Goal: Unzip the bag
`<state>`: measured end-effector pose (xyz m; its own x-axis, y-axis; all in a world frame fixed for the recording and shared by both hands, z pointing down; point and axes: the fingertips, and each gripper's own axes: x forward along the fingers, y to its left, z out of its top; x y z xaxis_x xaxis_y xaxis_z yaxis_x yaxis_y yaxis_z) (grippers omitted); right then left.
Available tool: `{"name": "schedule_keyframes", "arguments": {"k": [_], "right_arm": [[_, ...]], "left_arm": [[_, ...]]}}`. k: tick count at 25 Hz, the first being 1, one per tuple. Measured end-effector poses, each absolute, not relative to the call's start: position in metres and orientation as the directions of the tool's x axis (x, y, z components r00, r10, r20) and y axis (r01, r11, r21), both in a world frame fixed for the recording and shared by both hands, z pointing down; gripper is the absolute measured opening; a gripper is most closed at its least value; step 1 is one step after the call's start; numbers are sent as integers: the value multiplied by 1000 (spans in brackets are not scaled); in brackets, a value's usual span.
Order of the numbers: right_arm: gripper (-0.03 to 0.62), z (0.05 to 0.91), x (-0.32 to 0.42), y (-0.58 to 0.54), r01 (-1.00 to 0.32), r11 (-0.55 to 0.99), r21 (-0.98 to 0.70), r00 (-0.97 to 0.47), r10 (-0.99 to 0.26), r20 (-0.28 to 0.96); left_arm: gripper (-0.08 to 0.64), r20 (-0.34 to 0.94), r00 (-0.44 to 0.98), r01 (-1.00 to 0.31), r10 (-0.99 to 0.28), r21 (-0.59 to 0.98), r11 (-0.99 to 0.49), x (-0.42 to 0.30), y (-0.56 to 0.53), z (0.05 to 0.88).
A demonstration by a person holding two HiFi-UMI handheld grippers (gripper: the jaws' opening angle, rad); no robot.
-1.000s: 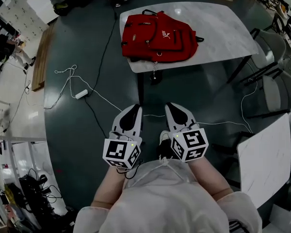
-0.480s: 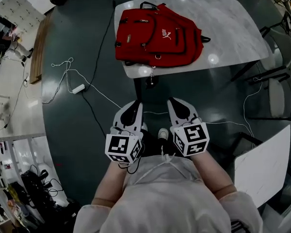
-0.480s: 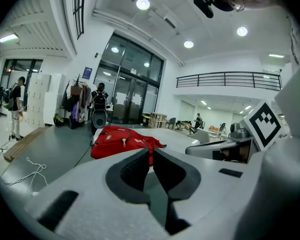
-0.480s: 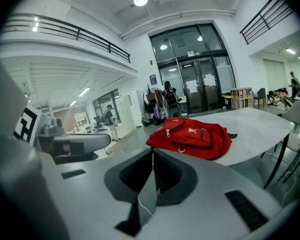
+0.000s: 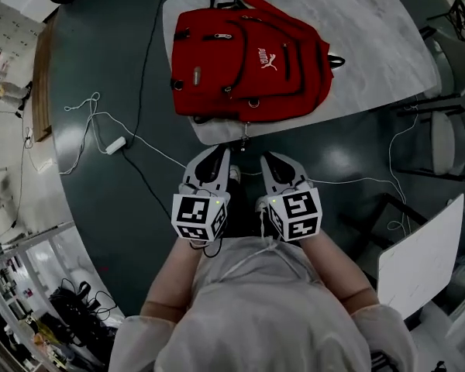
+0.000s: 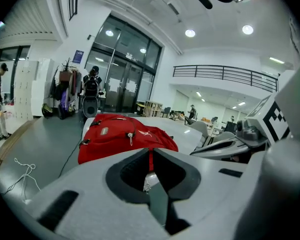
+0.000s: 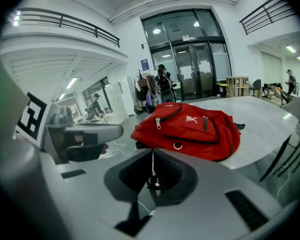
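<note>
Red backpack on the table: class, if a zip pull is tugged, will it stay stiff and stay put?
The red backpack lies slumped and creased, so it is probably soft fabric that bunches. It looks flat, likely empty and light, so it may slide on the smooth table.

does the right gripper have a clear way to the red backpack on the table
Likely yes: the red backpack lies at the near edge of the table, just ahead of the right gripper, with nothing between them.
</note>
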<state>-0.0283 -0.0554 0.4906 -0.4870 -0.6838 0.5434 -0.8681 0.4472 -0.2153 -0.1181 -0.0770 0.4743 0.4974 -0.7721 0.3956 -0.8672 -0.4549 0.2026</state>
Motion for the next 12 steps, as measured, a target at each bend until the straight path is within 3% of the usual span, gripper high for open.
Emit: {"name": "schedule_keyframes", "arguments": {"k": [12], "right_arm": [[31, 589, -59, -108, -909, 324, -261, -403, -525, 750]], "left_arm": [[37, 500, 599, -794, -626, 268, -546, -122, -161, 569]]}}
